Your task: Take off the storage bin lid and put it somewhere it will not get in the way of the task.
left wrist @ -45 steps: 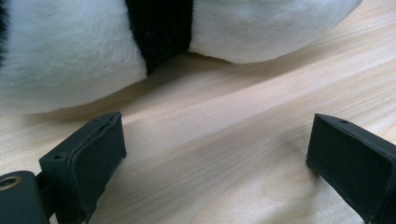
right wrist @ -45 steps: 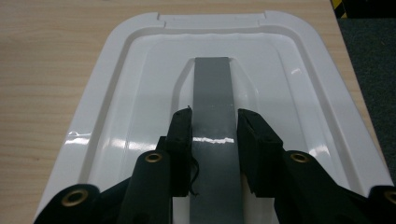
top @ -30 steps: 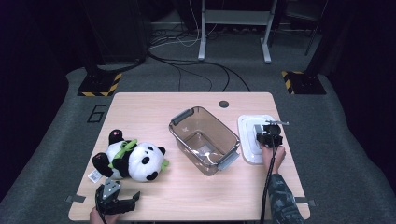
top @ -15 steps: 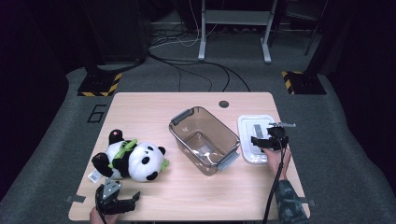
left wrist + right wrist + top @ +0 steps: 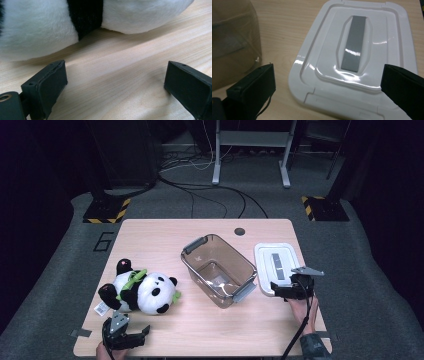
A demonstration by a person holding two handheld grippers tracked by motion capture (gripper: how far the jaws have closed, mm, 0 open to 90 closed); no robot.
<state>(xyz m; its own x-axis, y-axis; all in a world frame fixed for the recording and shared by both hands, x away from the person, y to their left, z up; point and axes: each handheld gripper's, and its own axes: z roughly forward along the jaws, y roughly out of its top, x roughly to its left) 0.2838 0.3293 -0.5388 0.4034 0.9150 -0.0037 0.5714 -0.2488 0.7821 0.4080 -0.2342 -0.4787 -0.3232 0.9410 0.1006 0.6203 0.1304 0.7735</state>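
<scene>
- While the right gripper (image 5: pixel 280 289) hangs over the near edge of the white lid (image 5: pixel 277 265), its jaws have just been opening and now stand wide, with nothing pressed between them.
- From the right gripper view, the white lid (image 5: pixel 352 57) lies flat on the wooden table (image 5: pixel 287 27); the two black jaws rise at both sides of its near edge and do not touch it.
- A grey strip (image 5: pixel 354 42) runs along the middle of the lid, inside a raised frame.
- To the left of the lid, just beside it, stands the clear brownish box (image 5: pixel 219 270) without a cover; it has grey handles at two ends and sits turned at an angle on the table (image 5: pixel 165 240).
- At the near left edge of the table the left gripper (image 5: pixel 131 336) has its jaws spread wide and it holds nothing.
- From the left gripper view, only bare wood lies between the open jaws, and the plush panda (image 5: pixel 50 22) is just beyond them, apart from the pads.
- On the left half of the table, the panda (image 5: pixel 140 292) lies on its side, well apart from the lid, with a small paper tag near its foot.
- A round dark hole (image 5: pixel 240 231) is in the far part of the table top.
</scene>
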